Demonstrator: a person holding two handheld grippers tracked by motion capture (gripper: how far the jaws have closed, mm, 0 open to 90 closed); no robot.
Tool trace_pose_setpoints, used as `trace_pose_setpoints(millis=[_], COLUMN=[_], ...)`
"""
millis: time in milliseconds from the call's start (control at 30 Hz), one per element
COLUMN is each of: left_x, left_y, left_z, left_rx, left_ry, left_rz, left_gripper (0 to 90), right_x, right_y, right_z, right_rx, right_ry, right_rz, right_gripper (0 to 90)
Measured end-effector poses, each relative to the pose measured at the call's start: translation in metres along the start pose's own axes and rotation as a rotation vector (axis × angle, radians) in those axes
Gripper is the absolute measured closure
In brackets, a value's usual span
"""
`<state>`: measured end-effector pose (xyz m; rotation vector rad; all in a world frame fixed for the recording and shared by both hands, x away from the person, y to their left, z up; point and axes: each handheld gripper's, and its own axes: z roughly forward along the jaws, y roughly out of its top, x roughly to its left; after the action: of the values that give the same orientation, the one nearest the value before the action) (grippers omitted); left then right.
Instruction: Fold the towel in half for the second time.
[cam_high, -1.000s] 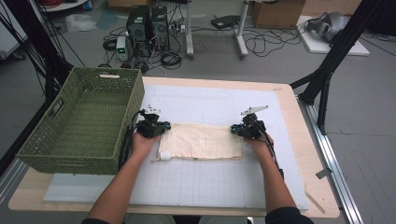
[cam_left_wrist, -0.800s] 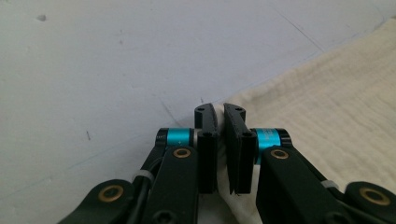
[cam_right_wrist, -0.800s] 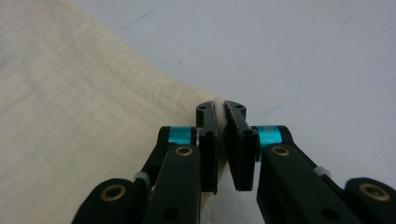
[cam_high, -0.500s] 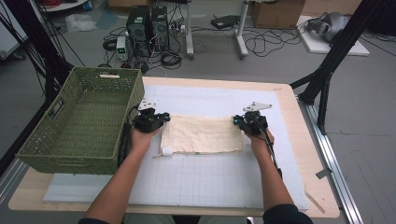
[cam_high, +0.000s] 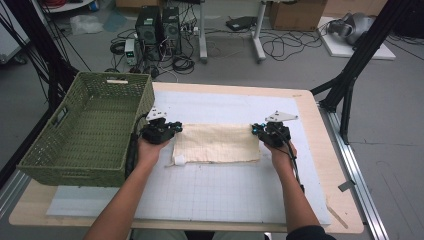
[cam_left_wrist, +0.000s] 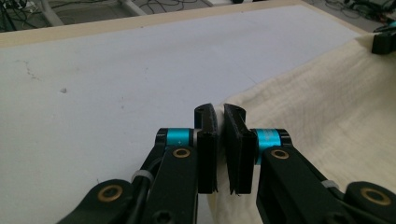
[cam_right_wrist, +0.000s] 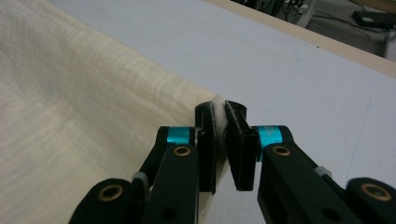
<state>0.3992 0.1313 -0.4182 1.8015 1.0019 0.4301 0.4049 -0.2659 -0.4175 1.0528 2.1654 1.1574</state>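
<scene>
A cream-coloured, faintly checked rectangular cloth (cam_high: 216, 143) lies folded flat on the white gridded mat (cam_high: 235, 195) that covers the light wooden tabletop (cam_high: 320, 150), roughly at the middle of the mat. The left tongs (cam_high: 176, 128) are pinched on the cloth's far left corner; in the left gripper view the black jaws stand nearly together with the cream fabric (cam_left_wrist: 327, 107) squeezed between them. The right tongs (cam_high: 256, 129) grip the far right corner the same way: in the right gripper view a sliver of the cloth (cam_right_wrist: 74, 102) shows between the narrow jaws. The cloth stretches between the two tongs, its near edge resting on the mat, with a small white tag (cam_high: 179, 160) at the near left corner.

To the left of the left tongs, just beside them, a large olive-green woven rectangular basket (cam_high: 60, 150) sits on the tabletop's left edge, overhanging it. Its inside shows bare weave, with nothing in it.
</scene>
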Motion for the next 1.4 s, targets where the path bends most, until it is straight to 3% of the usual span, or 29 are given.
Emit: trace_pose_setpoints(millis=[133,300,400,667,1067,1233,1333,1400], left_x=[-0.007,-0.014,-0.017,-0.023,-0.03,-0.028,-0.025,-0.026], left_y=[-0.001,-0.003,-0.002,-0.006,-0.022,-0.018,-0.015,-0.016], left_z=[-0.007,-0.014,-0.017,-0.026,-0.032,-0.03,-0.027,-0.027], left_rx=[-0.004,0.025,0.015,-0.011,-0.013,-0.071,-0.064,-0.056], left_ry=[-0.003,-0.026,-0.023,-0.038,-0.034,-0.002,-0.005,-0.01], left_rz=[0.015,0.037,0.04,0.044,0.085,0.088,0.075,0.07], left_gripper=[83.3,83.2,83.2,83.3,83.2,83.5,83.6,83.6], right_x=[0.004,0.015,0.02,0.02,0.028,0.021,0.017,0.016], right_y=[0.0,0.005,0.004,-0.01,-0.022,-0.017,-0.012,-0.012], right_z=[-0.005,-0.018,-0.023,-0.034,-0.042,-0.038,-0.035,-0.034], right_rx=[0.008,-0.008,-0.028,-0.042,-0.057,-0.066,-0.079,-0.093], right_ry=[0.019,0.023,0.02,0.045,0.076,0.047,0.035,0.054], right_rz=[-0.019,-0.064,-0.077,-0.054,-0.077,-0.074,-0.069,-0.046], right_gripper=[83.2,83.2,83.3,83.3,83.3,83.3,83.3,83.3])
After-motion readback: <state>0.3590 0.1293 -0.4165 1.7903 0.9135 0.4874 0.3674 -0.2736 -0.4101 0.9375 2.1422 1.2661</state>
